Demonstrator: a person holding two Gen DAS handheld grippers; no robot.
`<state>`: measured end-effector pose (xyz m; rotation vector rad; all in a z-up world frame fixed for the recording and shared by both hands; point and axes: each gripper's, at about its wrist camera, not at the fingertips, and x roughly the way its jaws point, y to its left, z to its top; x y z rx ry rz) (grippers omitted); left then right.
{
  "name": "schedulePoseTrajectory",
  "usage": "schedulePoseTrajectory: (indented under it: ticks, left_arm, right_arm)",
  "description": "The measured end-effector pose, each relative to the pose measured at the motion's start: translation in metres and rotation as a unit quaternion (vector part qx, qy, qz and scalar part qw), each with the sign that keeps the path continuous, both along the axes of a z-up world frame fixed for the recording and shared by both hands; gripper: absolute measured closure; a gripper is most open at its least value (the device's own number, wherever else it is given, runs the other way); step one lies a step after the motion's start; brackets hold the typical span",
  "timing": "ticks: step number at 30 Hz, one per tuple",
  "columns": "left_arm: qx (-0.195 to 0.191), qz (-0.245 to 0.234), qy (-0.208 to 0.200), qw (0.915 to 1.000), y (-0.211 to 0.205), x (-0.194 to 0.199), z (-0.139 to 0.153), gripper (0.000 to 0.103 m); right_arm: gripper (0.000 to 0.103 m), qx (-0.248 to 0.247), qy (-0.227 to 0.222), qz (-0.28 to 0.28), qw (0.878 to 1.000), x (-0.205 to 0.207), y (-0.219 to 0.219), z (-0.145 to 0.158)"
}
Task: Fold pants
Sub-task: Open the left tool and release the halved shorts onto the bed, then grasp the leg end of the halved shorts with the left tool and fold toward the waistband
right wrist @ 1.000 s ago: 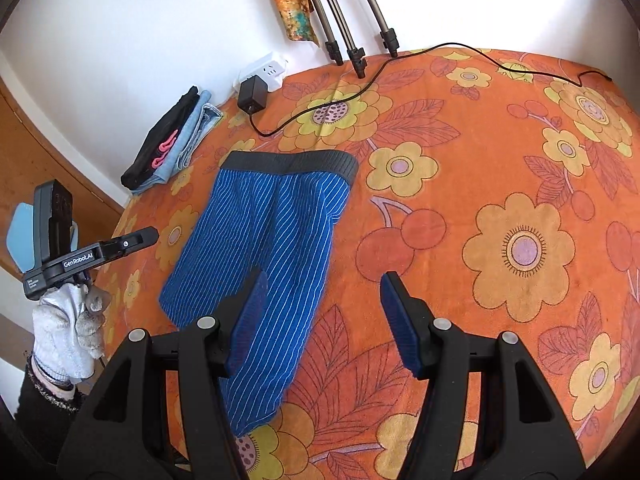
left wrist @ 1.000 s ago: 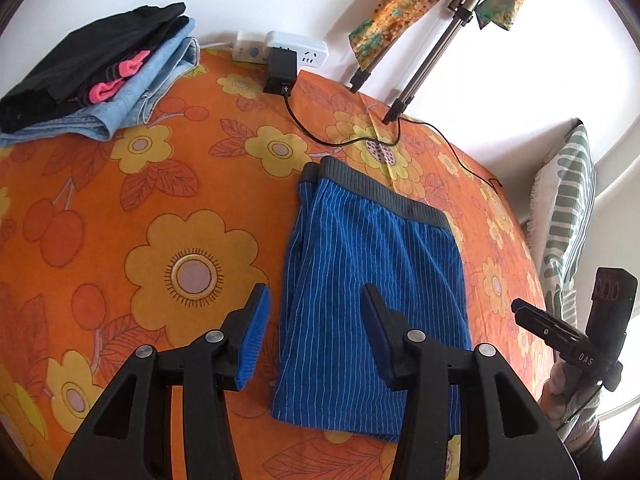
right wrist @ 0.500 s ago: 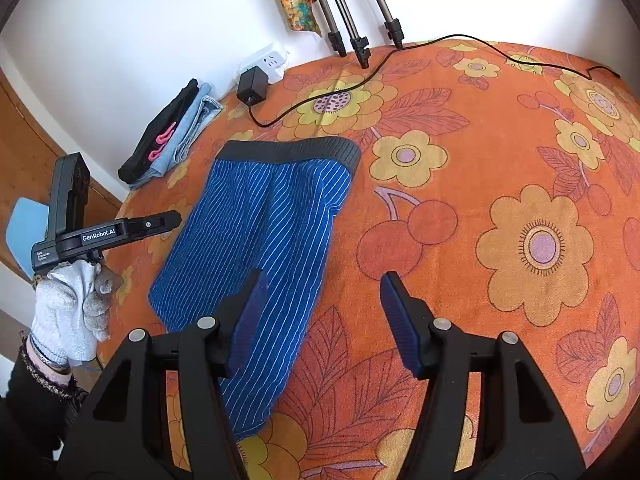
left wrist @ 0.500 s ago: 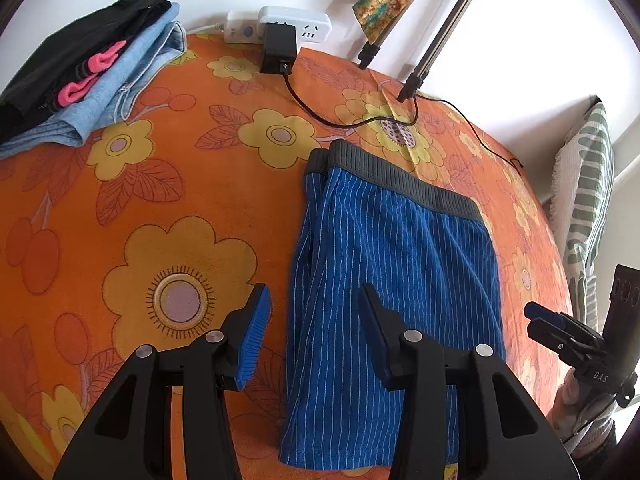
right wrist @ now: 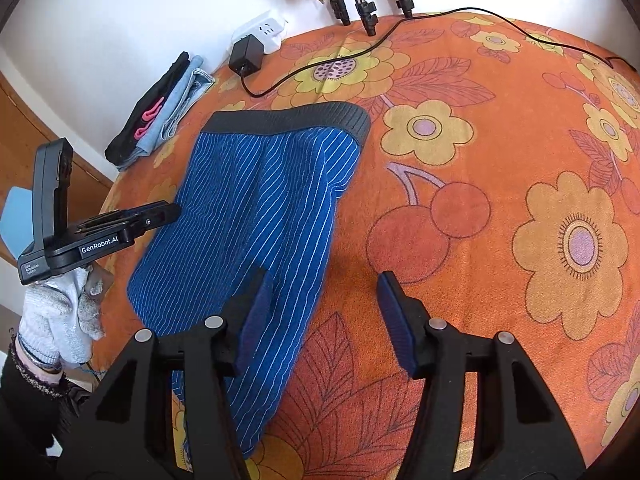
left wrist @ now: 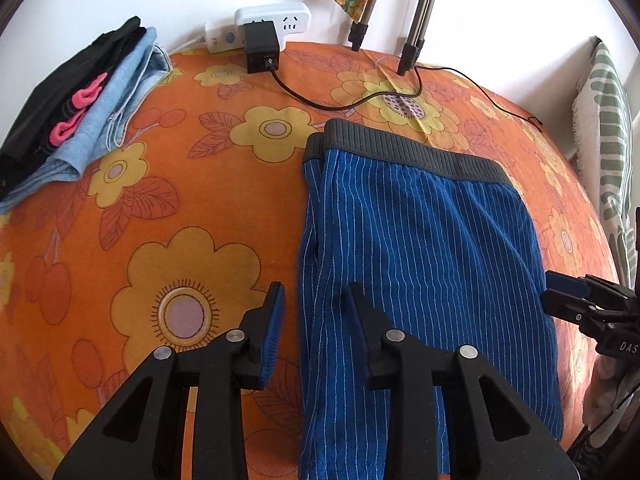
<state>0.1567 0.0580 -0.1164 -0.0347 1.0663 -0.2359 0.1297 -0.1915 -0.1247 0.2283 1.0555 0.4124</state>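
Pants [left wrist: 420, 264] of blue pinstripe with a grey waistband lie flat on the orange flowered cloth [left wrist: 168, 216], already folded in half lengthwise, waistband toward the wall. My left gripper [left wrist: 314, 316] hangs with jaws spread over the pants' left edge near the hem, holding nothing, and my right gripper [right wrist: 324, 308] is likewise spread over their right edge, one finger above the fabric and the other above bare cloth. A stack of folded clothes [left wrist: 76, 120] sits well apart at the far left, near a power strip [left wrist: 272, 26].
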Motion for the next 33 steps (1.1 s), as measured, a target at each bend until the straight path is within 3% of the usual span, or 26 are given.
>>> schedulePoseTrajectory:
  ticks: [4,8,11,16,20,26,33]
  left_arm:
    - [0.018,-0.012,-0.010,0.9997,-0.009,-0.002,0.000,0.088]
    - [0.013,-0.019,-0.008,0.9997,-0.016,-0.003,0.000,0.097]
    - [0.004,-0.015,-0.009,0.9998,-0.016,-0.003,0.000,0.098]
    - [-0.021,-0.003,-0.004,0.9998,-0.012,-0.002,0.000,0.098]
    - [-0.042,0.004,-0.005,0.9991,-0.009,-0.002,0.003,0.099]
    - [-0.066,0.008,-0.017,0.9977,-0.005,-0.005,0.015,0.099]
    - [-0.107,0.022,-0.035,0.9934,0.009,-0.008,0.033,0.099]
  right_arm:
    - [0.047,-0.007,-0.008,0.011,1.000,0.001,0.008,-0.001]
    - [0.057,-0.019,-0.015,0.026,0.999,-0.001,0.018,-0.001]
    - [0.067,-0.013,-0.013,0.031,0.999,-0.002,0.019,-0.002]
    - [0.075,0.008,-0.002,0.032,0.999,-0.001,0.017,-0.004]
    - [0.090,0.021,0.007,0.036,0.999,-0.002,0.017,-0.007]
    - [0.094,0.066,0.018,0.025,0.997,0.000,0.008,-0.006]
    - [0.095,0.095,-0.007,0.015,0.995,-0.002,-0.004,0.012]
